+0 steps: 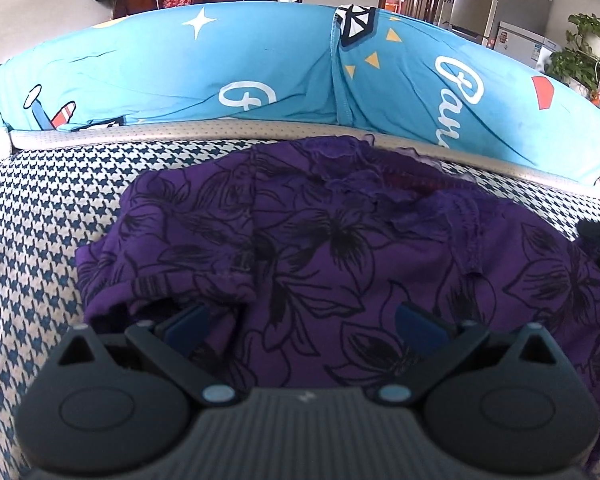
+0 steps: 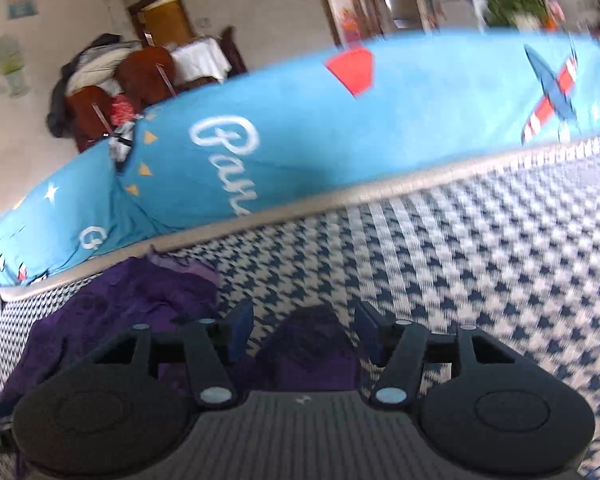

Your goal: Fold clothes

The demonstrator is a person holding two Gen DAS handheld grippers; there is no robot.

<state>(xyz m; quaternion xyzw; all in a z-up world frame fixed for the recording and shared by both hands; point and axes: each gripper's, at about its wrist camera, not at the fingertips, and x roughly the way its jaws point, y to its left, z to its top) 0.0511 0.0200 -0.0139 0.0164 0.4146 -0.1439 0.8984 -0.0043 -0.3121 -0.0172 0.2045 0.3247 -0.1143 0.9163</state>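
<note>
The purple garment point(image 1: 332, 256) (black flower print) lies bunched on the houndstooth cover point(image 1: 40, 240), near the blue pillow point(image 1: 220, 64) at the far edge. The left gripper point(image 1: 300, 320) hovers over it, jaws wide. The right gripper point(image 2: 304, 332) stands half-open around a fold, pads apart from it.

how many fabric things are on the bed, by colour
purple: 1, the flowered garment
blue: 1, the long printed cushion
navy and white check: 1, the bed cover
total: 3
</note>
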